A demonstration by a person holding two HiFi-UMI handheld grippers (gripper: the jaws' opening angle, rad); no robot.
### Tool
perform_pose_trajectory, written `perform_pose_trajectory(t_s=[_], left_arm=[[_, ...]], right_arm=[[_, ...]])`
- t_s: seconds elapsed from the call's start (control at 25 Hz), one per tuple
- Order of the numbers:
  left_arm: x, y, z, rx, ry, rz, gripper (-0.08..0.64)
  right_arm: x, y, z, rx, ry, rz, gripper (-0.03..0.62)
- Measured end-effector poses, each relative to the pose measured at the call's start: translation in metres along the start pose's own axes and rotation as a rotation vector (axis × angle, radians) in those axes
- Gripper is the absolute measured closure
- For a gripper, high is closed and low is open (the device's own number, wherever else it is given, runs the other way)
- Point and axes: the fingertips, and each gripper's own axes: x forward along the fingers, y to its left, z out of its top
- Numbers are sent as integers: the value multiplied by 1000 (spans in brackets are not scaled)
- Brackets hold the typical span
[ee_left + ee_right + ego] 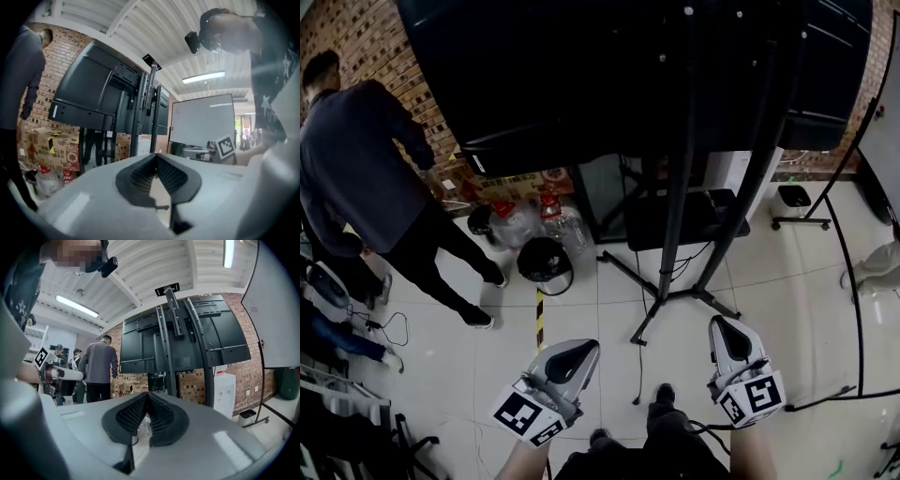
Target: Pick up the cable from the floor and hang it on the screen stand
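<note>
Left gripper (583,350) and right gripper (720,327) are pale grey with black ribbed pads (138,178).

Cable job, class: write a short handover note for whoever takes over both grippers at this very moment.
Left gripper: jaws shut, nothing between them, held low.
Right gripper: jaws shut, also empty.
Cable: thin and black, lying on the floor tiles between the two grippers and running up toward the foot of the screen stand.
Done: nothing, the cable is untouched.
Left: open the jaws, pick up the cable, hang it on the stand.
</note>
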Motion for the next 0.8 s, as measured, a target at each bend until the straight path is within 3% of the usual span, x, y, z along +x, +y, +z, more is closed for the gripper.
perform_pose_trajectory(t_s=[0.16, 0.4, 0.56, 0.8], left_arm=[[29, 12, -15, 19, 36, 57, 558], [25, 42, -68, 4, 92, 141, 558], [39, 65, -105, -21, 101, 153, 558], [80, 115, -169, -29, 75, 137, 558]], right_arm=[[22, -38, -27, 42, 39, 18, 584], [47, -32, -110, 128, 153, 14, 584], [56, -32, -173, 174, 252, -17, 584], [85, -28, -246, 164, 313, -33, 584]])
